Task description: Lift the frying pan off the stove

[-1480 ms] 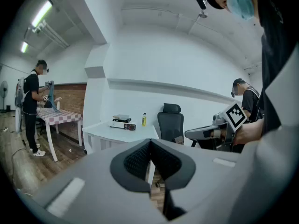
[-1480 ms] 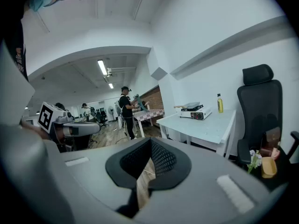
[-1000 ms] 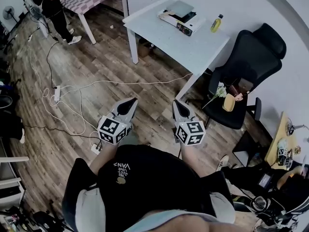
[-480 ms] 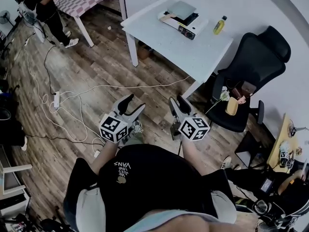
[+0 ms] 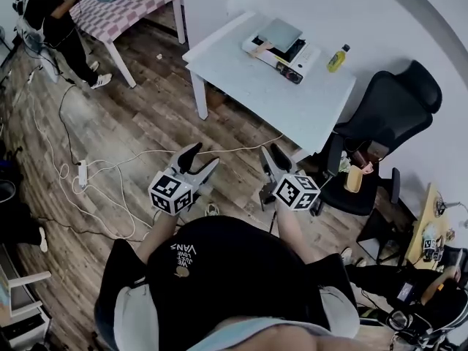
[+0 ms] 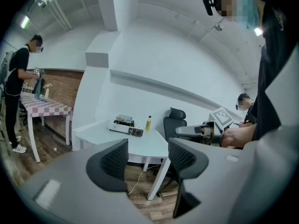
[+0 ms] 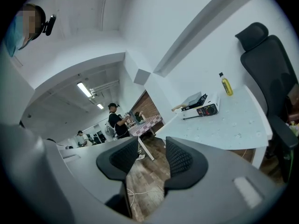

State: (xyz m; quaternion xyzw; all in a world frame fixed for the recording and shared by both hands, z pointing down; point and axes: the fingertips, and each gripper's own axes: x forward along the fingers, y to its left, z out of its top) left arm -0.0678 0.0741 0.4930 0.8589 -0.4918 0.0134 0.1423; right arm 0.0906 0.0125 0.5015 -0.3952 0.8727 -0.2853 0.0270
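White table (image 5: 241, 79), frying pan (image 5: 280, 34) on stove (image 5: 298, 58), handle (image 5: 257, 49) leftward; left gripper (image 5: 202, 156) and right gripper (image 5: 272, 152) fingers wide, empty.

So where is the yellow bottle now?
In the head view, the yellow bottle stands on the white table, near its right corner by the wall, just right of the stove.

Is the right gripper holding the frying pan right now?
No, the right gripper is open with nothing between its jaws, and the frying pan sits on the stove across the white table.
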